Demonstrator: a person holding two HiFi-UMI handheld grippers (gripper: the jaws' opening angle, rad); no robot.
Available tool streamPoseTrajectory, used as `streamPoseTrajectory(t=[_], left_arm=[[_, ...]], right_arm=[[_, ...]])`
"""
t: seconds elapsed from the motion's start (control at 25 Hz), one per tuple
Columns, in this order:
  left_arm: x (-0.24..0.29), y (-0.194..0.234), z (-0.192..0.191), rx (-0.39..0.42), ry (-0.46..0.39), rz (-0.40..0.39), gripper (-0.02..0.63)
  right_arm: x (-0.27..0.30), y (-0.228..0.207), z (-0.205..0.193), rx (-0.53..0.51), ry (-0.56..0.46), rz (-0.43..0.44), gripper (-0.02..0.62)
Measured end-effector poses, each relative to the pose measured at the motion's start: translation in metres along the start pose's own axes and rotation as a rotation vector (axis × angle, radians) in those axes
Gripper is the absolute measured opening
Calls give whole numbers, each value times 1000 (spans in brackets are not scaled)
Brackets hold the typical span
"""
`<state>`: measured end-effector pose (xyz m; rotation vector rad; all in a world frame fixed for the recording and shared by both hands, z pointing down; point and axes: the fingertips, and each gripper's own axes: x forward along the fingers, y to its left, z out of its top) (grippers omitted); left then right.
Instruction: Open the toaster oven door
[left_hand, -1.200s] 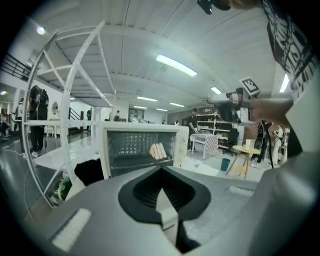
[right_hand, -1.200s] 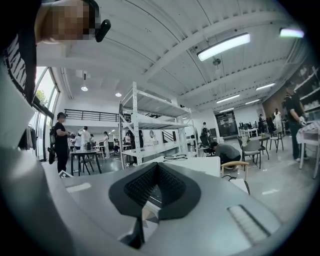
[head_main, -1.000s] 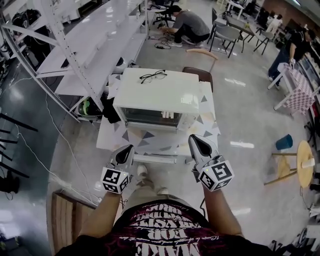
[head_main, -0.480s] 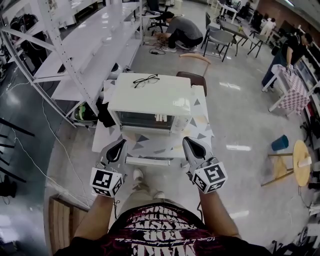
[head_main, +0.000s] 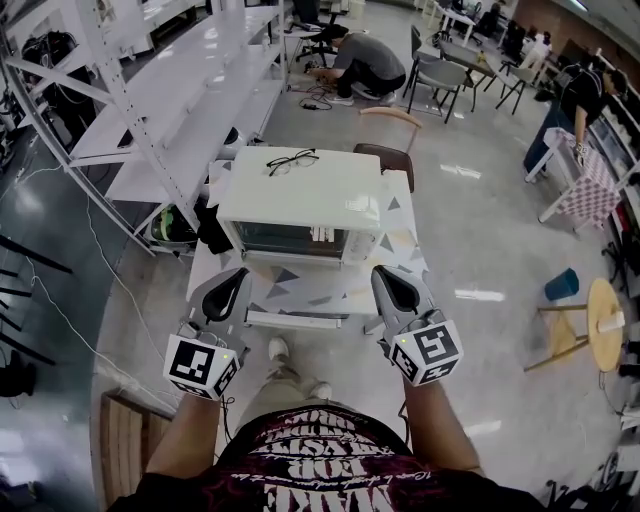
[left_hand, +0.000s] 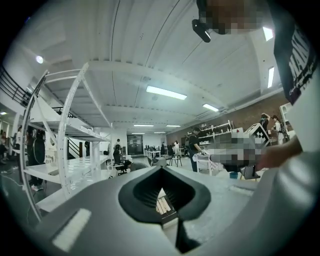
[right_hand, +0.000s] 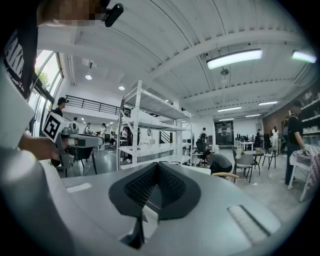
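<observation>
Both tongs are held low in front of the person, at the near edge of the counter (head_main: 300, 290). The left tongs (head_main: 230, 296) are on the left and the right tongs (head_main: 393, 290) are on the right, well apart from each other. Seen from its own camera, the tips of the left tongs (left_hand: 161, 169) are pressed together with nothing between them. The right tongs (right_hand: 158, 166) are the same, tips together and holding nothing.

The toaster oven (head_main: 300, 190) is white and sits on the counter, a bit farther away than the tongs and between them. Its dark glass door (head_main: 290, 240) faces the person and looks closed. Neither tongs touch the oven.

A pair of glasses (head_main: 292, 158) lies on top of the oven, near its far edge. A brown chair (head_main: 392, 150) stands just behind the counter. Tall white shelves (head_main: 170, 90) run along the left side (they go far back into the room). Far off, someone in a grey top (head_main: 368, 55) is bent down on the floor.
</observation>
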<state>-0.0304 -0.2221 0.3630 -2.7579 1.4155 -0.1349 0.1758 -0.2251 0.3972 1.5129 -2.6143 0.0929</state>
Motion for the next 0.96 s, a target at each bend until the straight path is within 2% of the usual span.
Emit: streamPoseTrajectory(t=[0.16,0.48,0.72,0.96], left_arm=[[-3,0,8,-67,-20,-22,3],[6,-1,0,-15,27,-28,3],[10,2,7,56,9,-14,3],[13,7,-1,50,29,-12,3]], right_arm=[[-3,3,11,-9,-14,-5,24],[5,3,26,-19,-41,4,25],[8,-5,28,-25,-36,-15,25],[12,-6,17,-11,-14,-16,25]])
